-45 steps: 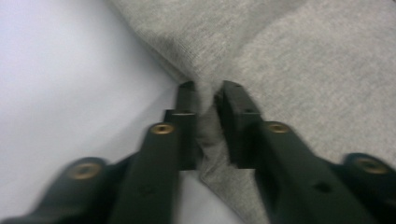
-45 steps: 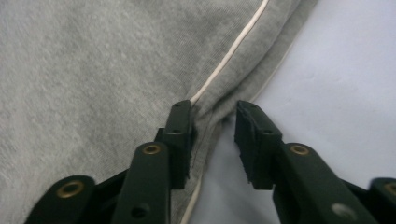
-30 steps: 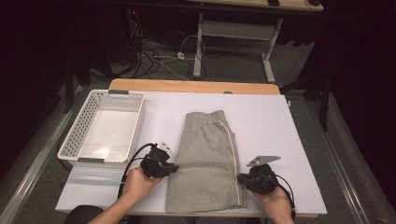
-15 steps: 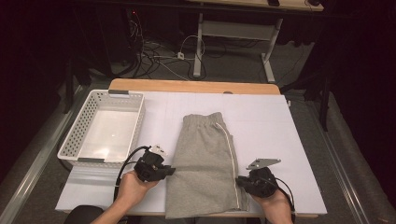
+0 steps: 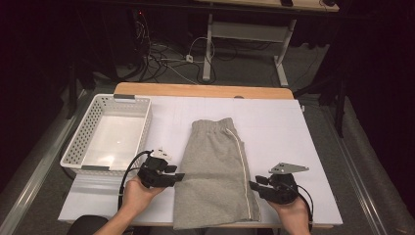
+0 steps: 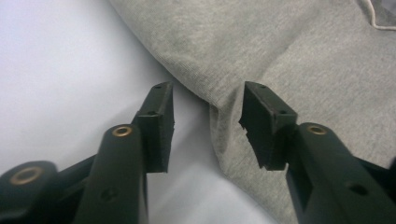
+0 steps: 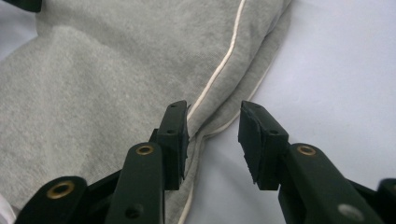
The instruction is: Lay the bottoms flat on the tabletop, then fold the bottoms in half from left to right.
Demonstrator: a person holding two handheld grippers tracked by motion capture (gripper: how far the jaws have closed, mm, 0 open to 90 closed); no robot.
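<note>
On the white counter in front of me, the folded grey shorts are lying flat between my two hands, waistband away from me, with the white basket sitting empty off to their left. My left gripper is resting at the shorts' left edge, its fingers having just been spreading and now standing apart, the hem in the gap between them but unpinched. My right gripper is sitting at the right edge beside the white piping, its fingers likewise having just been opening and now pressing on nothing.
</note>
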